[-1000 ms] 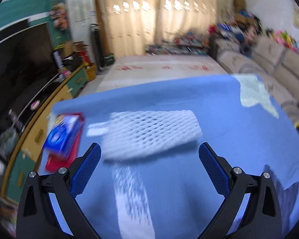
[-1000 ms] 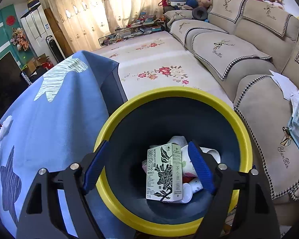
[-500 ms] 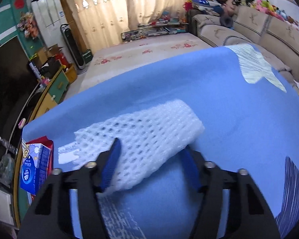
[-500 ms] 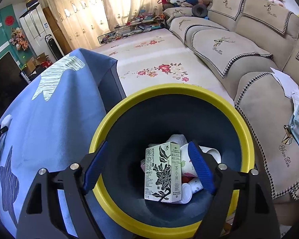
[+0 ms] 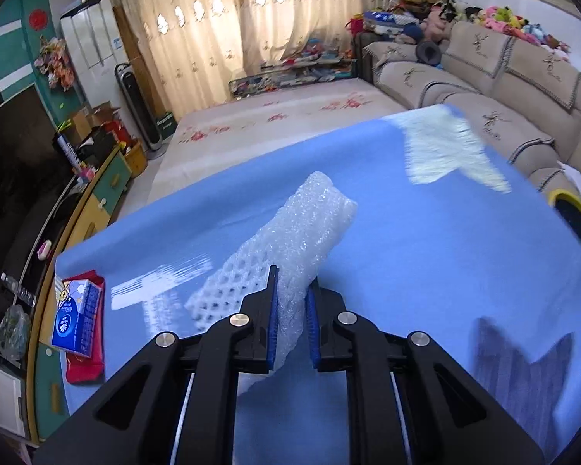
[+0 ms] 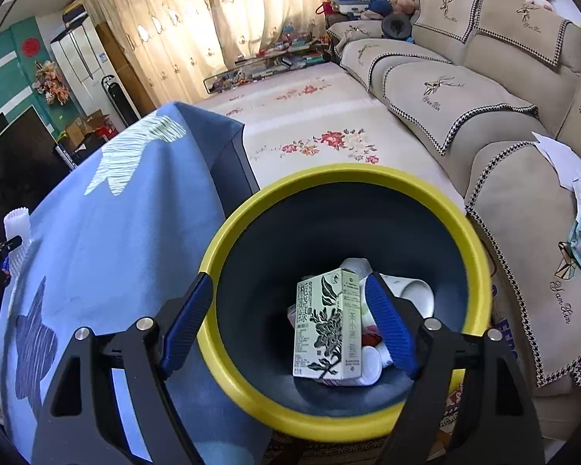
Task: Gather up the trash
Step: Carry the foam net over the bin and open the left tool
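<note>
Now that its jaws have gone from spread to pinching the foam net (image 5: 290, 248), the left gripper (image 5: 291, 310) is lifting it off the blue surface (image 5: 426, 252); the right gripper (image 6: 286, 317), jaws spread, is waiting over the bin (image 6: 329, 172), so dropping looks next.

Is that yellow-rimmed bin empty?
No, the bin already holds a green-and-white carton standing upright among white cups at the bottom.
</note>
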### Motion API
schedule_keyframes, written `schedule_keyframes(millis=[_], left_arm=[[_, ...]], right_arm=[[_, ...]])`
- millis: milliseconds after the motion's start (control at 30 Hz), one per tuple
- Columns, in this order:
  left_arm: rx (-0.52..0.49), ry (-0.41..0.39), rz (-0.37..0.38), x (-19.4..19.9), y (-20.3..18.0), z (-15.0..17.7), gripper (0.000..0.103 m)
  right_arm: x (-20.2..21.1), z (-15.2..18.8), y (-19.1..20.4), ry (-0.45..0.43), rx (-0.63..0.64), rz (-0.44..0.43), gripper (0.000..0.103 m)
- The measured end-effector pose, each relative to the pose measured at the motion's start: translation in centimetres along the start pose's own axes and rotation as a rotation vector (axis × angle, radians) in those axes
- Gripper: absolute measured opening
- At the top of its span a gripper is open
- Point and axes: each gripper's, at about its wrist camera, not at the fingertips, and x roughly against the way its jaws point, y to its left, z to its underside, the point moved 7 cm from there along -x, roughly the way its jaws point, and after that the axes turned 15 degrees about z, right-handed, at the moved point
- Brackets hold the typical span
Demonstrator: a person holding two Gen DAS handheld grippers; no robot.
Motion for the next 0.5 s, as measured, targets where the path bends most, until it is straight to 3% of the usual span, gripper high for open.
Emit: schedule_keyframes(millis=[200, 500], left_arm=[[-0.081, -0.042, 0.096, 1.9, -10.4, -2.5, 0.013], [-0.254, -0.013, 0.343, -0.4, -29.4, -5.5, 0.013]], right_arm=[[2.7, 1.0, -3.7, -0.038, -0.035, 0.022, 0.076], [4.9, 3.5, -10.6, -0.061, -0.107, 0.087, 0.076]])
